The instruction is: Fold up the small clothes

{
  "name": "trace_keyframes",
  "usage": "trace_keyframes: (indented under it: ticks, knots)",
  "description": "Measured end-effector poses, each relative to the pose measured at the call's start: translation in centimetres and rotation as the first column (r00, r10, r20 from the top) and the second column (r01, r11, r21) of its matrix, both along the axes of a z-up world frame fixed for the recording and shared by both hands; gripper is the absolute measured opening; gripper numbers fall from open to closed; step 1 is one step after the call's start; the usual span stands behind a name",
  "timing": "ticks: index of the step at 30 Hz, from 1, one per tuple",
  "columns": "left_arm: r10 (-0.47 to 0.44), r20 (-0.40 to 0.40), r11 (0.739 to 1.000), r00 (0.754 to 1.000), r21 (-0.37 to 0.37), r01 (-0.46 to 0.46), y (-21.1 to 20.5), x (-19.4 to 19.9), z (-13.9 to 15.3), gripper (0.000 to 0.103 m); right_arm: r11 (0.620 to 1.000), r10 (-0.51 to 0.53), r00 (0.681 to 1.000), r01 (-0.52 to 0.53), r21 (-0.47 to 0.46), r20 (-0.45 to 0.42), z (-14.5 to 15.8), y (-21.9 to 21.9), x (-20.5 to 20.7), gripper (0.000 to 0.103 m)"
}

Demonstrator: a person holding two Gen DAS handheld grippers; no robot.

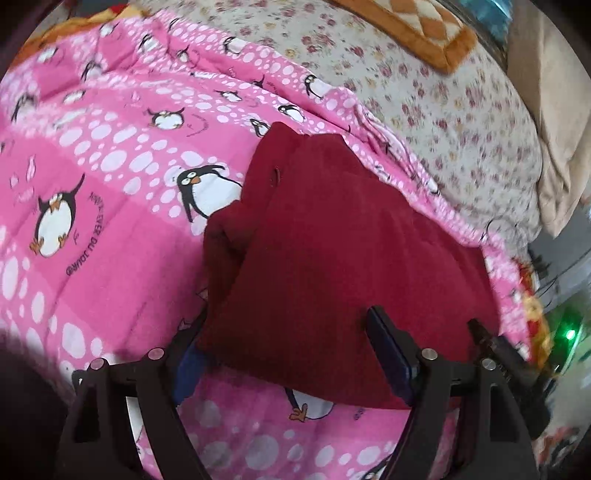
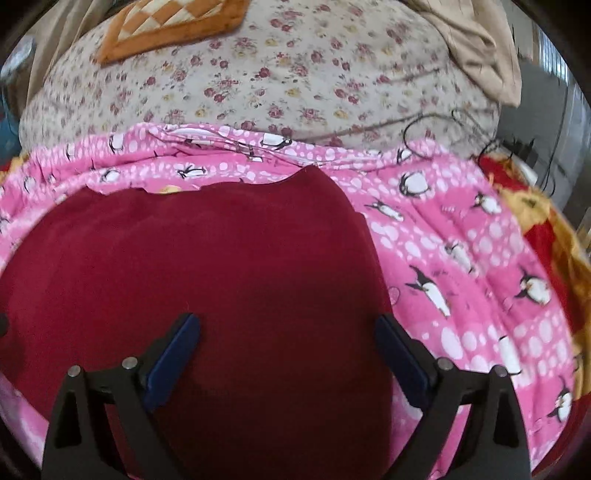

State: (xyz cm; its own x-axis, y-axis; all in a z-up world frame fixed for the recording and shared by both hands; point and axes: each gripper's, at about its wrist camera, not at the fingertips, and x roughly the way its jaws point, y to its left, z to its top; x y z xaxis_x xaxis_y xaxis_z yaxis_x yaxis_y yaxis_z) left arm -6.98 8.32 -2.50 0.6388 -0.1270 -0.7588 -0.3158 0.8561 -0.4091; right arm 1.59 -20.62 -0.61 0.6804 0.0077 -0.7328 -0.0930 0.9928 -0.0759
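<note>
the dark red garment (image 1: 325,236) lies folded on the pink penguin quilt (image 1: 110,155) spread over the bed, reaching almost to the quilt's far edge where the floral sheet (image 2: 258,85) begins. the left tool (image 1: 291,354) hangs over the garment's near edge with its jaws apart; the left finger (image 1: 188,365) is partly tucked behind the cloth's corner and the right finger (image 1: 388,350) sits over the fabric, but no pinch shows. the right tool (image 2: 288,339) is just above the broad middle of the garment, jaws very wide and pressing nothing

risks, as i judge them: the left side of the fold is lumpy, with a bunched sleeve or flap sticking out, so a careless pass could drag it open. the left tool's hidden finger could snag the corner and lift a layer when it pulls away. the soft quilt may wrinkle under a push and carry the fold askew

room to move: open quilt stretches wide toward the bed's left side and to the right of the garment; an orange checked cushion (image 2: 166,26) lies well apart toward the far side, and a thin dark cable (image 2: 424,122) lies near the far right corner
</note>
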Motion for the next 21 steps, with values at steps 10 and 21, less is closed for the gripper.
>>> trace_keyframes:
  ticks: [10, 21]
  knots:
    - [-0.025, 0.006, 0.999, 1.0, 0.027, 0.025, -0.18, -0.14, -0.15, 0.058, 0.999, -0.017, 0.999, 0.02, -0.051, 0.045, -0.44, 0.23, -0.08, 0.103]
    - [-0.019, 0.01, 1.0, 1.0, 0.015, 0.019, -0.17, -0.28, -0.16, 0.059, 0.998, -0.017, 0.999, 0.02, -0.054, 0.049, -0.45, 0.21, -0.07, 0.103]
